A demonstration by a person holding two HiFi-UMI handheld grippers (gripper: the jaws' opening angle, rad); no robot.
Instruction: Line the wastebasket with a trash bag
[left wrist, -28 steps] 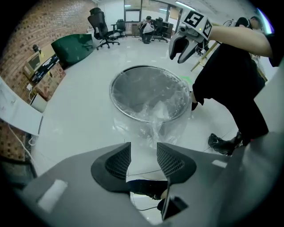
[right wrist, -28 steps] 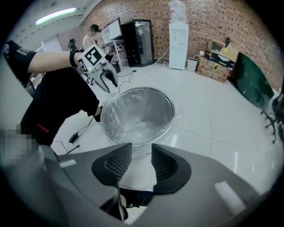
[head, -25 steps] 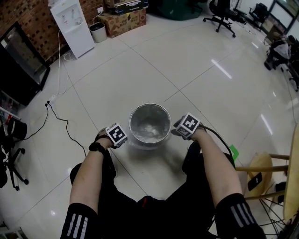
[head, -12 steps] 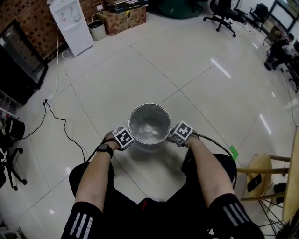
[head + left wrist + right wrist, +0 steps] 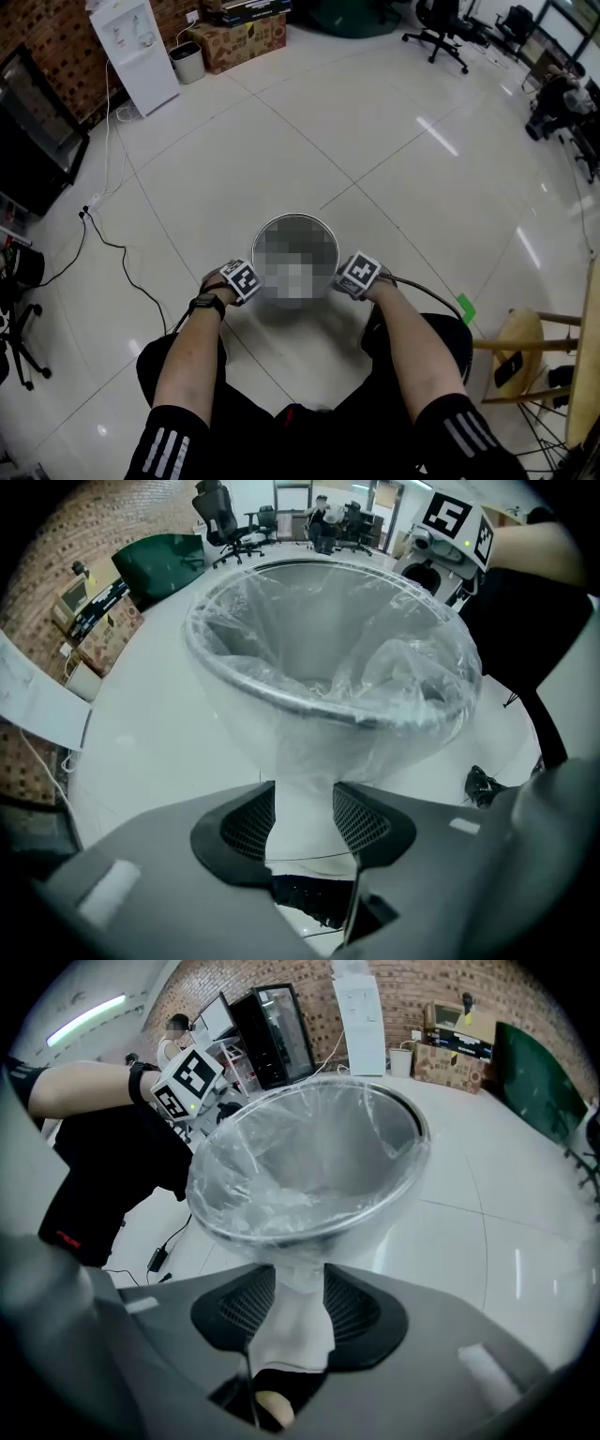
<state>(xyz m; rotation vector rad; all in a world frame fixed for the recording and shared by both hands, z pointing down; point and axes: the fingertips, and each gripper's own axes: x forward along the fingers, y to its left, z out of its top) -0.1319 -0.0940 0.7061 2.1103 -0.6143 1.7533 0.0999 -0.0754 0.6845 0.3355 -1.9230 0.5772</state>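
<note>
Centre frame, the wastebasket stands on the floor, trash bag draped over its rim. The left hand-held gripper and the right hand-held gripper each pinch the film; an even downward pull on both sides would likely seat it without tearing.

Thin clear plastic bag, shiny metal wastebasket, glossy tiled floor.

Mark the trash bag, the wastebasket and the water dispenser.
trash bag (image 5: 281, 1199): right gripper view, film inside.
wastebasket (image 5: 300, 703): left gripper view, near rim.
water dispenser (image 5: 131, 52): head view, front panel.
</note>
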